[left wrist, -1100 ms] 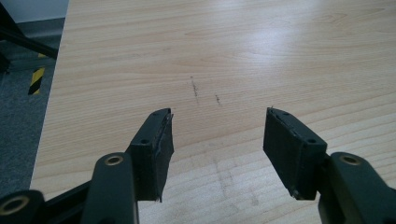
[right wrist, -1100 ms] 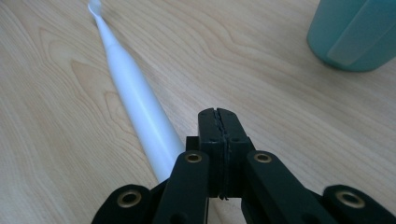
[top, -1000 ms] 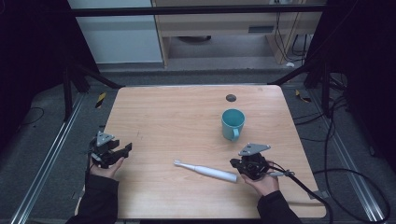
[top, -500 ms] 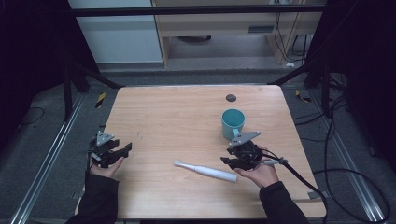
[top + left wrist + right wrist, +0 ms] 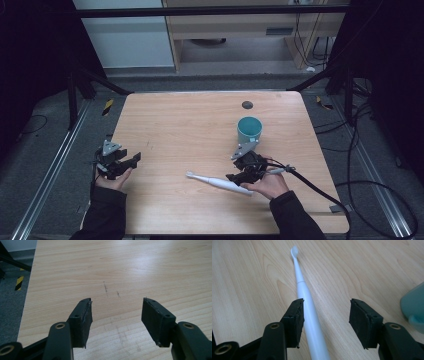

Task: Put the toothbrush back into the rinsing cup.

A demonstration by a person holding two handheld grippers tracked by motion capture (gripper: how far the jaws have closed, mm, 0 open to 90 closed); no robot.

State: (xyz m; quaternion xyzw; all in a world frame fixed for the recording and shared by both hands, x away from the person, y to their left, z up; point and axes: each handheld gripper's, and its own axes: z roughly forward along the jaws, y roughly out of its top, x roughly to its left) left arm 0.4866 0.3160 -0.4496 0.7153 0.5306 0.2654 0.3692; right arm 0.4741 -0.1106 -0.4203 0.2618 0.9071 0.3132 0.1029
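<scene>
1. Right tool [image 5: 325,323]: had moved over from the worktop's [image 5: 190,125] near right edge to the toothbrush [image 5: 308,315]; jaws had just been opening, now wide, astride the handle, not gripping.
2. Toothbrush: flat on worktop, beside teal cup [image 5: 249,130]; pick-up judged imminent.
3. Left tool [image 5: 116,323]: wide, empty, unmoved.

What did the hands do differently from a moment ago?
The right gripper moved from the table's near right edge toward the white toothbrush, and its jaws have just been opening. The handle now lies between them, close beside one jaw and not pinched. The left gripper, open, the toothbrush and the teal cup stayed where they were.
</scene>
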